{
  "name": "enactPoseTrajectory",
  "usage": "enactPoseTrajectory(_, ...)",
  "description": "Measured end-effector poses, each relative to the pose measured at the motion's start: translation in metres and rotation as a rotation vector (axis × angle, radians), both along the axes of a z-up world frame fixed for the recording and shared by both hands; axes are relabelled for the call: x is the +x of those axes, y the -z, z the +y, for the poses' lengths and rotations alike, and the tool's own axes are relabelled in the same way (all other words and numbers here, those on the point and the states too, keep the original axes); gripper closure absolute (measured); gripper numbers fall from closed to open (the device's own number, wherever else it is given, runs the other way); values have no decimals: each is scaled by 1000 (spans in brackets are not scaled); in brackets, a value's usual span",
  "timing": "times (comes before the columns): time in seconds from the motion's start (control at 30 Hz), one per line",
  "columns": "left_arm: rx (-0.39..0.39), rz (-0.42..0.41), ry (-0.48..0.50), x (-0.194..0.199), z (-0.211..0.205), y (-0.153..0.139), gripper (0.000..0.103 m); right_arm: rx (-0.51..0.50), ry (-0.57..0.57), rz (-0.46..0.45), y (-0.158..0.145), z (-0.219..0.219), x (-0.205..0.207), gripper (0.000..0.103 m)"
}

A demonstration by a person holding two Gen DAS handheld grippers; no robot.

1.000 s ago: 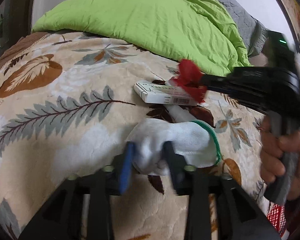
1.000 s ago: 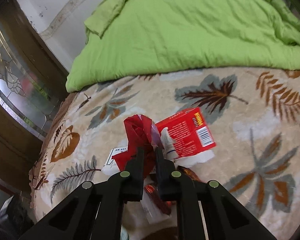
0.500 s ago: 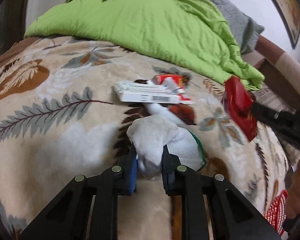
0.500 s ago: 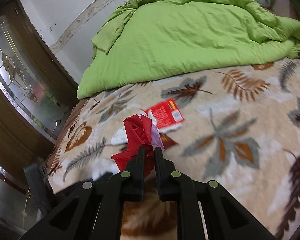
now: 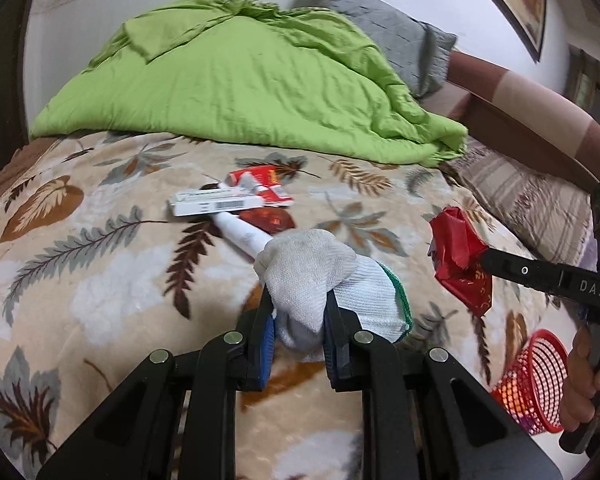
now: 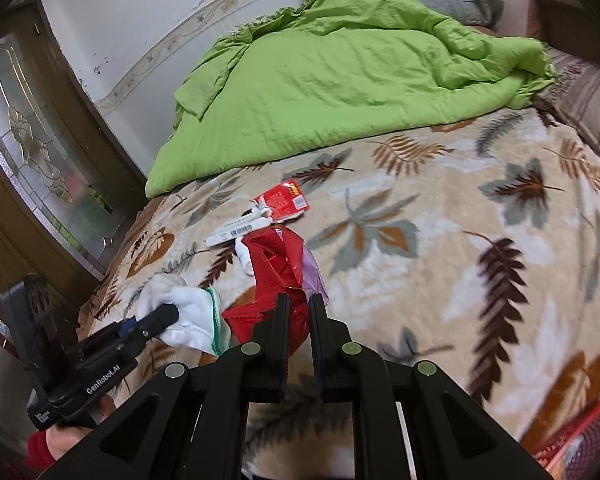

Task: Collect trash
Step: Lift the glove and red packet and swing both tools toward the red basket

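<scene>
My left gripper (image 5: 298,312) is shut on a white knit glove (image 5: 320,276) with a green cuff and holds it just above the leaf-patterned blanket (image 5: 100,280). The glove also shows in the right wrist view (image 6: 184,312). My right gripper (image 6: 298,312) is shut on a crumpled red wrapper (image 6: 280,276), held above the blanket; it shows in the left wrist view (image 5: 458,260) at the right. On the blanket lie a white box with a barcode (image 5: 216,204), a red carton (image 5: 260,184), a white tube (image 5: 240,234) and a dark red wrapper (image 5: 270,220).
A red mesh basket (image 5: 534,384) stands low at the right, below the bed's edge; its rim shows in the right wrist view (image 6: 580,436). A green quilt (image 5: 236,84) covers the far bed. A grey pillow (image 5: 400,40) and brown headboard (image 5: 532,112) lie beyond.
The left gripper closed on the glove and lifted it back from the blanket. The right gripper carried the red wrapper away from the trash pile toward the right, nearer the red basket.
</scene>
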State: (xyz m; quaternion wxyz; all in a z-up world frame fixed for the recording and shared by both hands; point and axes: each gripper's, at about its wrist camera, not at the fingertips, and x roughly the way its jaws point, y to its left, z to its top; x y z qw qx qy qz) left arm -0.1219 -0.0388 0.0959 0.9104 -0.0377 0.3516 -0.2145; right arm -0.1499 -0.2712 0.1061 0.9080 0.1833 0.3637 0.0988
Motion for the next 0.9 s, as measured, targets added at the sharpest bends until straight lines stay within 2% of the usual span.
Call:
enactPoseTrajectory(0.27,27,-20,41,-21,-19,-11,84,19,32,2,2,-15,-29,93)
enactPoseTrajectory(0.9,72,-37,122,-44,-57,-23,84,65,88,-15,-2,-47,-72,93)
